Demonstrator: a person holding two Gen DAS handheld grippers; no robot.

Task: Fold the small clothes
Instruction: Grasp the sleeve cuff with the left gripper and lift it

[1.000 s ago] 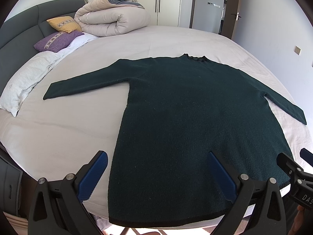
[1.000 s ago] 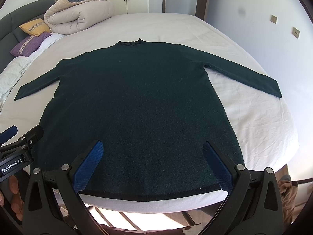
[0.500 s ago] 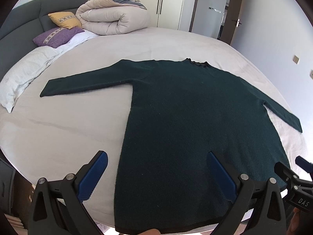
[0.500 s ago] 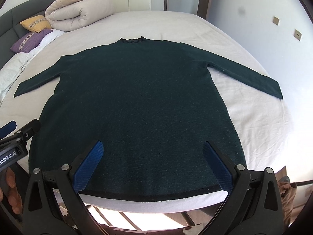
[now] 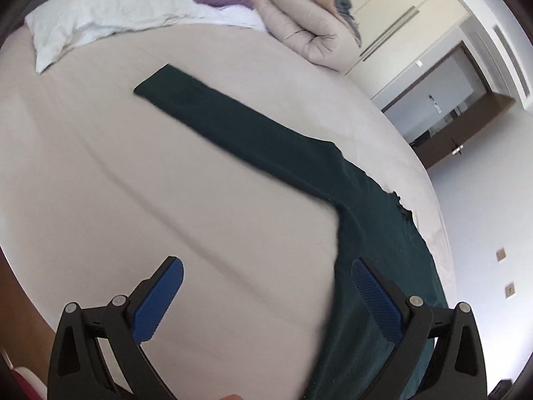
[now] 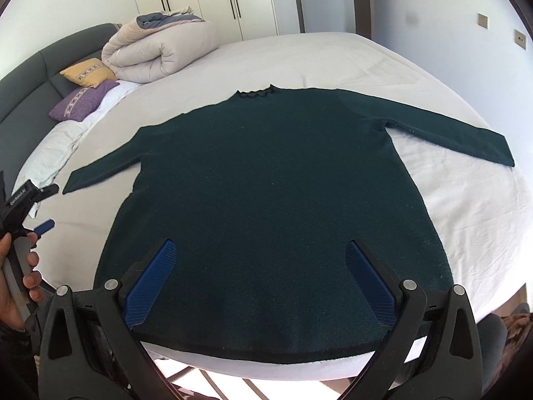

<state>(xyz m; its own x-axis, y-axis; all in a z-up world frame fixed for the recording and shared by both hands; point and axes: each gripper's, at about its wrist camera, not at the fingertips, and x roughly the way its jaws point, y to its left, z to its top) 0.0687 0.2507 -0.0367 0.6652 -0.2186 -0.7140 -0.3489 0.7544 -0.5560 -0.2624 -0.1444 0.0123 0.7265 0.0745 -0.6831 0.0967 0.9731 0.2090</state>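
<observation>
A dark green long-sleeved sweater lies flat on the white bed, both sleeves spread out, hem at the near edge. My right gripper hovers open over the sweater's lower body, nothing between its fingers. My left gripper is open over bare sheet beside the sweater's left side, its view tilted; the left sleeve runs away ahead of it, its cuff far off. In the right wrist view the left gripper shows at the left edge, held by a hand.
A rolled beige duvet, a yellow cushion and a purple cushion sit at the grey headboard. A white pillow lies near the left sleeve. Wardrobes and a door stand behind the bed.
My left gripper has swung left and tilted, off the sweater's body and over bare sheet towards the left sleeve. The right gripper has barely moved.
</observation>
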